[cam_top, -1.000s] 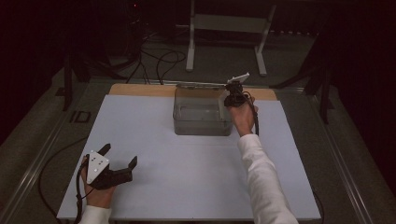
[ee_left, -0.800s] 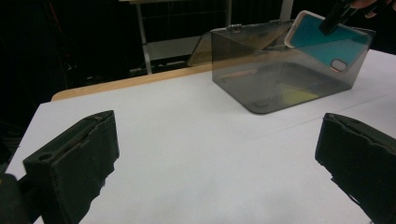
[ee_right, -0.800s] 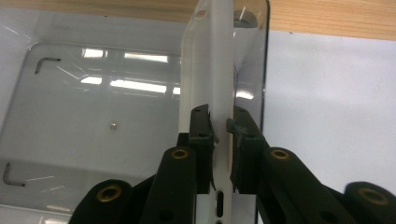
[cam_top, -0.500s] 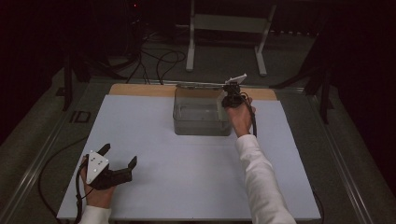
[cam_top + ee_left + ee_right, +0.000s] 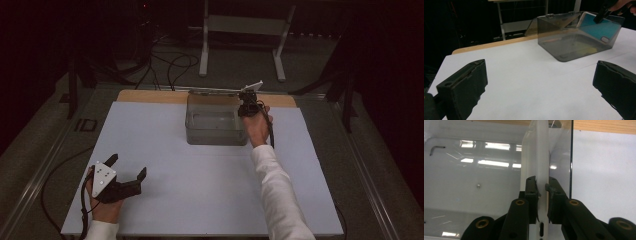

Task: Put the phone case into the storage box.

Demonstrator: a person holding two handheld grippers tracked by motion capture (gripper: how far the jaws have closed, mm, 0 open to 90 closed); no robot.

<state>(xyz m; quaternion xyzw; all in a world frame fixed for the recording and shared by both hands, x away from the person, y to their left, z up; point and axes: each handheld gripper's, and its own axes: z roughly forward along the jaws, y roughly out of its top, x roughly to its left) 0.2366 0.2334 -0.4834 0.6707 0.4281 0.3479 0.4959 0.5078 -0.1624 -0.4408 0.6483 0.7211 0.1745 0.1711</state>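
Over at the far side of the bench [image 5: 200,200], the right claw [image 5: 542,188] is clamped on the edge of a phone [image 5: 599,27] in a teal case, holding it tilted inside the clear plastic box [image 5: 212,122] against its right wall. The left claw [image 5: 127,167] rests near the front corner, jaws spread wide and holding nothing.

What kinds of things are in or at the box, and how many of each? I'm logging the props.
Box: 1
Phone: 1
Hex key: 1
Gripper on the phone: 1
Total: 4
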